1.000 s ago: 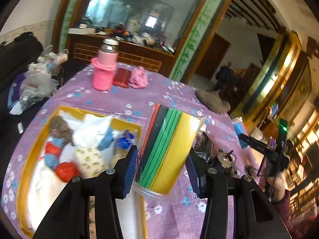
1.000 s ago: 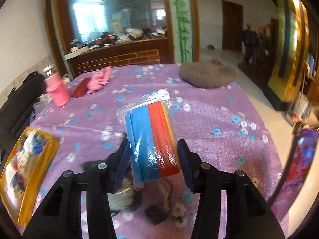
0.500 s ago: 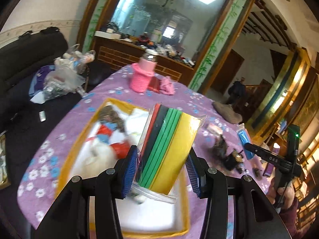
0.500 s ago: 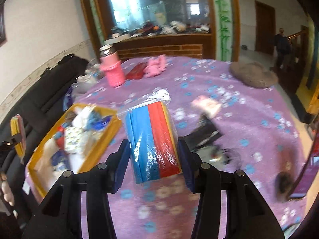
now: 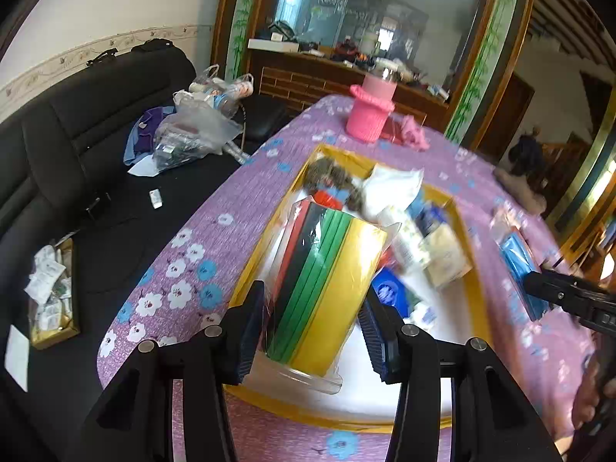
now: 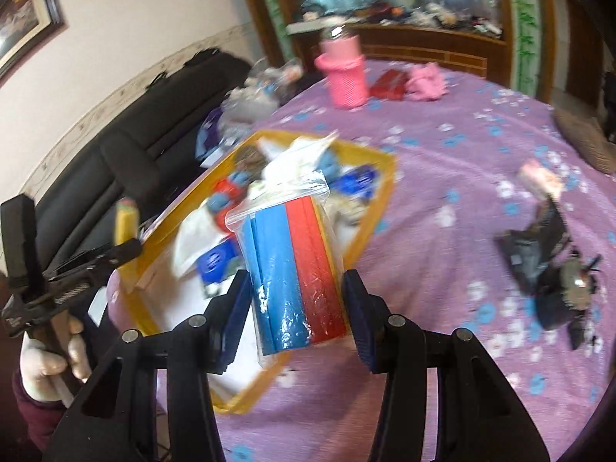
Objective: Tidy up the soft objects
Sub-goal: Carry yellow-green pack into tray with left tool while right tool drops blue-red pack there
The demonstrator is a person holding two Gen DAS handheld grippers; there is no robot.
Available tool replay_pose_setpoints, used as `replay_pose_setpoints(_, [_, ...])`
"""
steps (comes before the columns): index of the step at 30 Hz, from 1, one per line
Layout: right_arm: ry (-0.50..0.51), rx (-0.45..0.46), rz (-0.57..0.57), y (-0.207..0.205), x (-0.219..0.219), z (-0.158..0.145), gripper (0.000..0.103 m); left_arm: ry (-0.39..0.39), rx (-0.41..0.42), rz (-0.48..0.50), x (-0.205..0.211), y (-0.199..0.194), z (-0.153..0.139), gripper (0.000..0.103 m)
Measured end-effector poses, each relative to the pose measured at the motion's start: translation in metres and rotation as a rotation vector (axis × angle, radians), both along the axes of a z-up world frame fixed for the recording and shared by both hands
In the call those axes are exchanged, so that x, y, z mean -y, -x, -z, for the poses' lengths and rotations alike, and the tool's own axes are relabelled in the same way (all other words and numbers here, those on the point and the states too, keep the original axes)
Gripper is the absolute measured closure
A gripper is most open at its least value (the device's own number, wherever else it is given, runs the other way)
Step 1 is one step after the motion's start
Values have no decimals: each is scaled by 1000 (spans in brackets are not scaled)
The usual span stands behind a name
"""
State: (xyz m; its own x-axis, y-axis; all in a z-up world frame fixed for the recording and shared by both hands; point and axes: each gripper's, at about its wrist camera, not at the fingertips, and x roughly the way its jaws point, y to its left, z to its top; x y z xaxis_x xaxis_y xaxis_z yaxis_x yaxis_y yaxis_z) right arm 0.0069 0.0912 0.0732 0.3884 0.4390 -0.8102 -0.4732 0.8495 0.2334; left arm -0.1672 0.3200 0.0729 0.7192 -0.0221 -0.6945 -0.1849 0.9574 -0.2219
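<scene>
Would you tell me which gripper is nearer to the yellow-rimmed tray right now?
Left. The left gripper holds its foam pack directly above the yellow-rimmed tray. The right gripper holds its pack over the tray's near corner, towards the purple tablecloth.

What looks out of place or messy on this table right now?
The dark tangled heap lies loose on the purple tablecloth, apart from the yellow box where the other soft items are piled. Each gripper holds a bagged foam pack, not yet put away.

Both wrist views look steeply down, close, sharing the yellow box (image 5: pixel 471 300) (image 6: pixel 379 196).
</scene>
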Motion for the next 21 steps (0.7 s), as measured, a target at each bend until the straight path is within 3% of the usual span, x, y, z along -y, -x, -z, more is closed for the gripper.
replay_pose_setpoints(6, [49, -45, -50, 5, -38, 25, 56, -65, -49, -5, 18, -9, 8, 55])
replay_pose_setpoints(10, [124, -34, -35, 2, -57, 40, 56, -45, -46, -25, 18, -16, 11, 52])
replay_pose_setpoints(15, [216, -9, 22, -2, -63, 51, 54, -48, -18, -45, 24, -6, 6, 22])
replay_pose_setpoints(19, [211, 0, 40, -1, -62, 46, 39, -155, 35, -103, 31, 3, -4, 11])
replay_pose_setpoints(21, [188, 6, 45, 0, -59, 41, 39, -221, 55, -130, 40, 8, -11, 6])
